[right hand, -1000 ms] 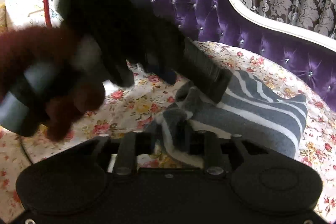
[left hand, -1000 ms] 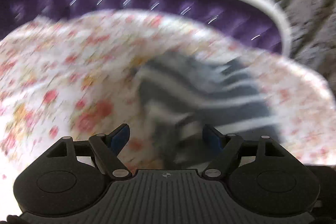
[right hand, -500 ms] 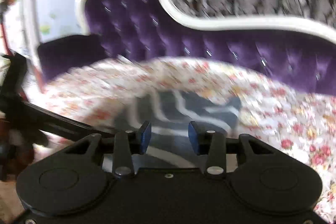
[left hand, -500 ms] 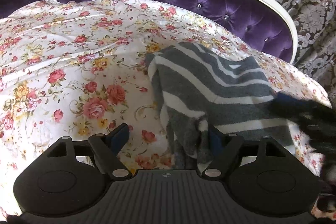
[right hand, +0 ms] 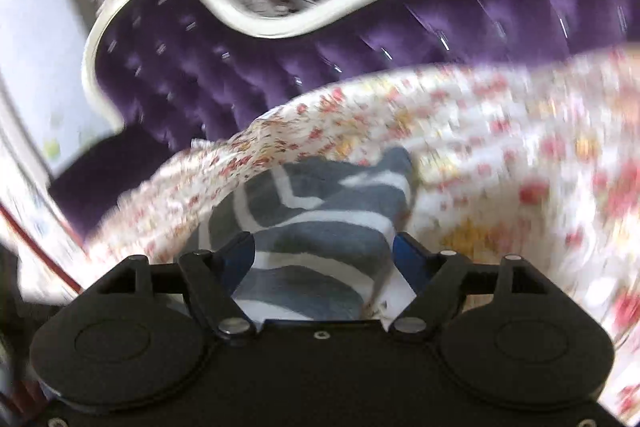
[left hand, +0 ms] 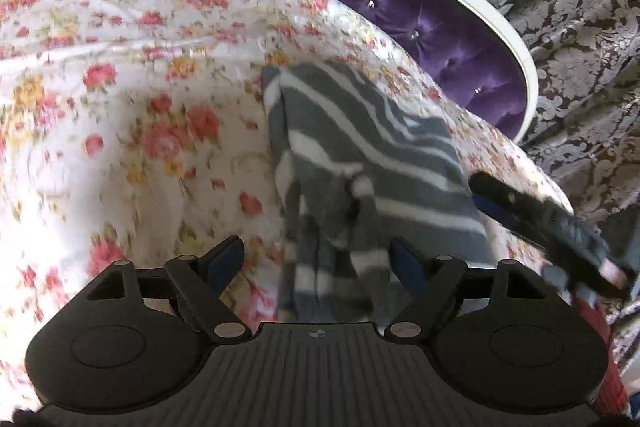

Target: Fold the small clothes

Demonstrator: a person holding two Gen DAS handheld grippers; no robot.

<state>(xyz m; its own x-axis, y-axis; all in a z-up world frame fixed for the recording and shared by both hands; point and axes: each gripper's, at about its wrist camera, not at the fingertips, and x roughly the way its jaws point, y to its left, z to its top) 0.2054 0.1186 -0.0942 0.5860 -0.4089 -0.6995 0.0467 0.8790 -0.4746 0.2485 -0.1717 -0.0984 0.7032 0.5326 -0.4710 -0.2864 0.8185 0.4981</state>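
Right hand-held gripper (right hand: 324, 259) swung over, opening; striped garment (right hand: 320, 223) blurred.

You worked a grey-and-white striped knit garment (left hand: 372, 155), soft and matt, on smooth floral-printed cotton sheeting (left hand: 132, 87). The tufted purple headboard (right hand: 248, 67) looked like glossy velvet; the damask curtain (left hand: 580, 27) was woven with a faint sheen.

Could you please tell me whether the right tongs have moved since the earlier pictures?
Yes. The right tongs have swung rightward past the purple headboard, their jaws just opening over the striped garment.
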